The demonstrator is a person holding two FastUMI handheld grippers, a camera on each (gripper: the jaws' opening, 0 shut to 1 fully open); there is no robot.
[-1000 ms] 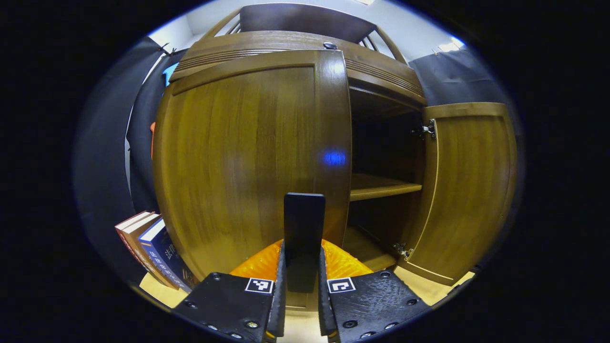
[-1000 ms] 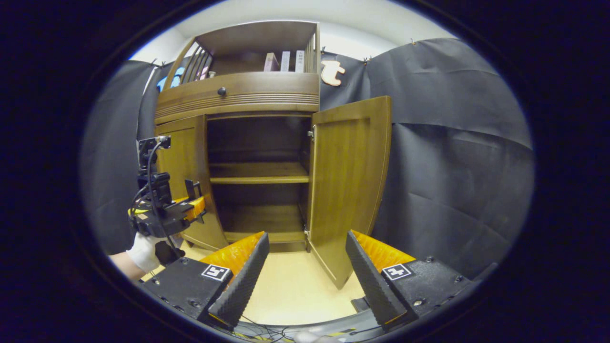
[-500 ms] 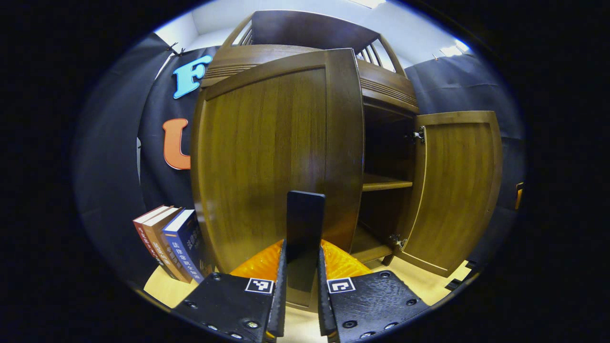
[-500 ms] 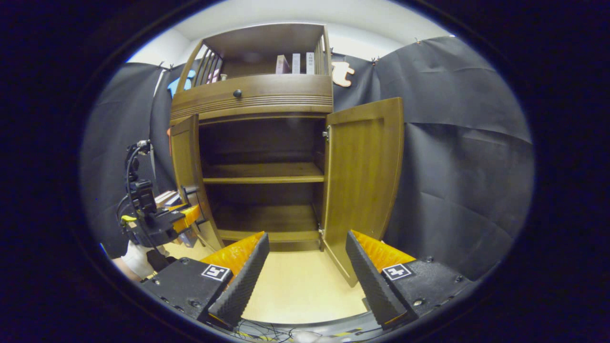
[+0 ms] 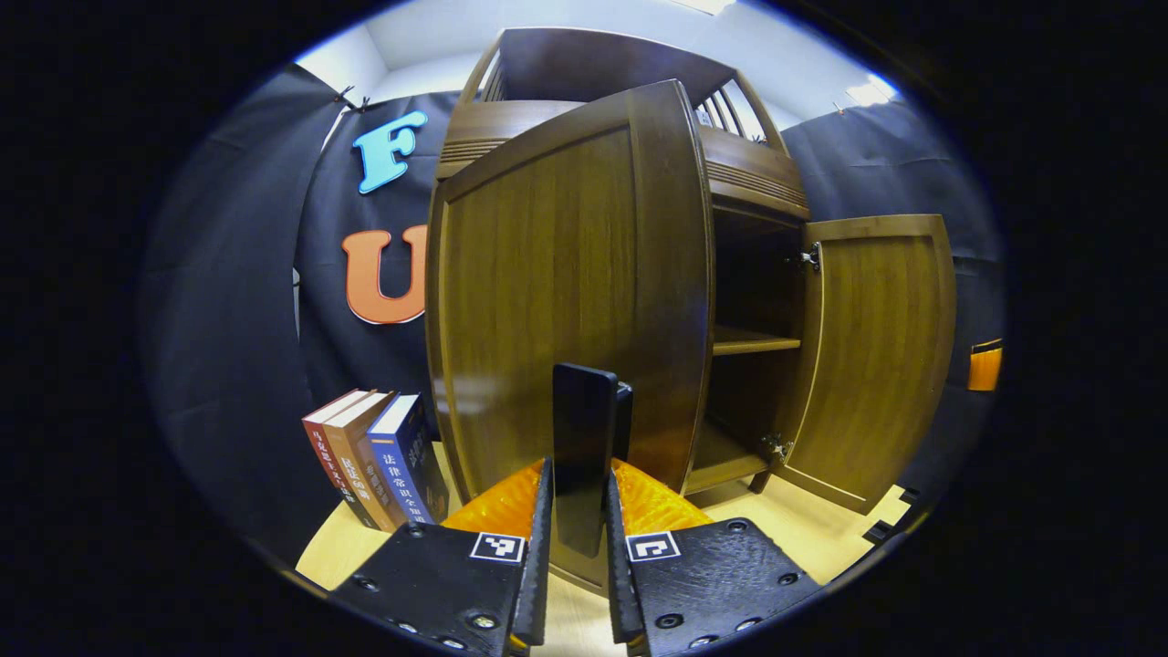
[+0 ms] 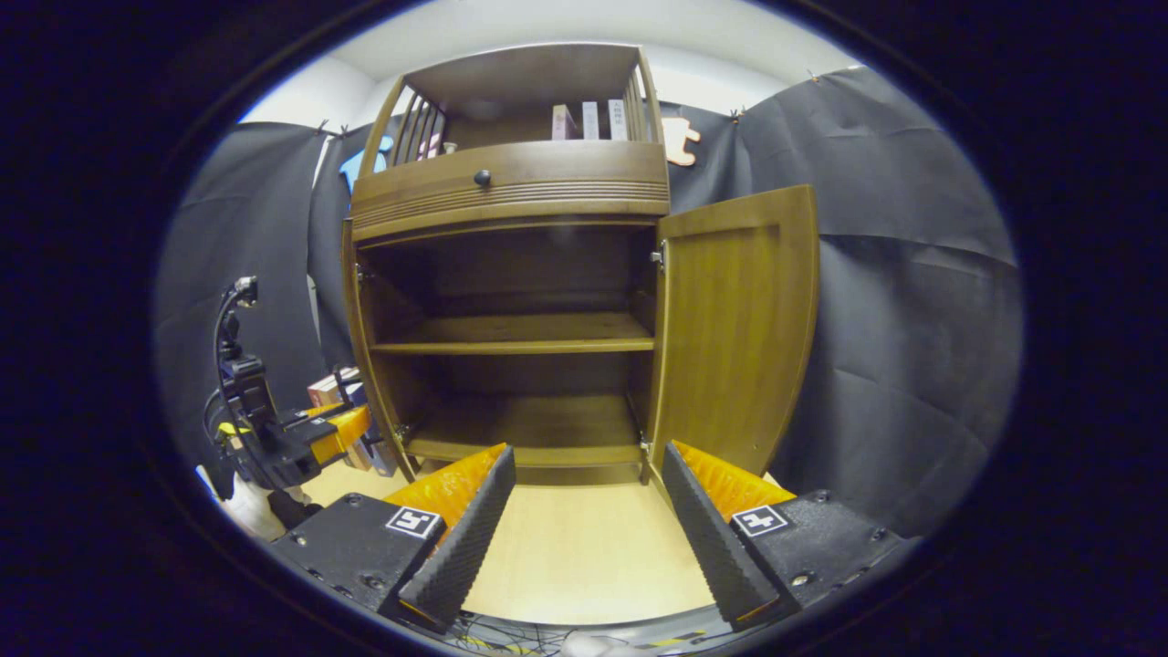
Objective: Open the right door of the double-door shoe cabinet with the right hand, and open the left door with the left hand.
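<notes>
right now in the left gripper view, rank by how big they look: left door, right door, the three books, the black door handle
1. left door, largest, though it is nearest the camera, which inflates it
2. right door
3. three books
4. black door handle, clamped in the left gripper; close to the books in apparent size, so that order is unsure

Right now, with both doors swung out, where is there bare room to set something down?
Both shelves inside the cabinet are bare, as is the floor between the doors. It is crowded at the left door: the left gripper clamps its handle, with books alongside.
</notes>
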